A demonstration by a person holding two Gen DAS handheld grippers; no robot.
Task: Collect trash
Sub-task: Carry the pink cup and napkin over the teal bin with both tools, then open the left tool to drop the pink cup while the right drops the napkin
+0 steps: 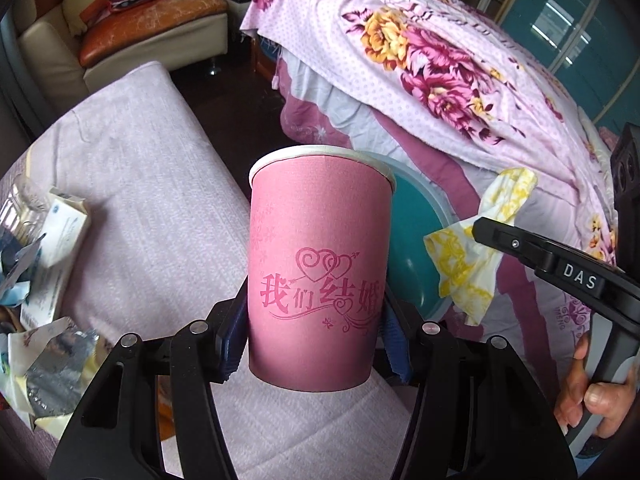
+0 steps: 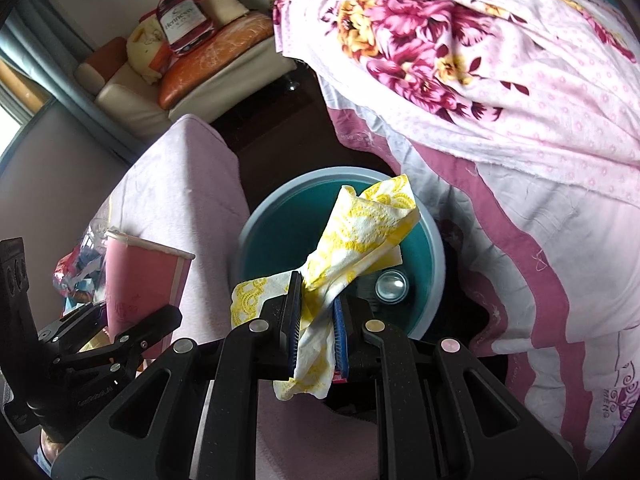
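My left gripper (image 1: 316,320) is shut on a pink paper cup (image 1: 318,264) with red hearts and writing, held upright above the pale pink cushion (image 1: 152,200). In the right wrist view the same cup (image 2: 140,280) shows at the left. My right gripper (image 2: 316,308) is shut on a crumpled yellow-and-white napkin (image 2: 360,232), which hangs over a teal bin (image 2: 280,220) with a grey rim. The napkin (image 1: 476,248) and the bin (image 1: 412,220) also appear right of the cup in the left wrist view. A small shiny round lid or can (image 2: 391,286) lies inside the bin.
A heap of wrappers and small boxes (image 1: 44,280) lies on the cushion at the left. A floral quilt (image 1: 440,60) covers the bed on the right. A beige sofa (image 1: 132,28) with an orange cushion stands at the back. A person's hand (image 1: 592,396) grips the right tool's handle.
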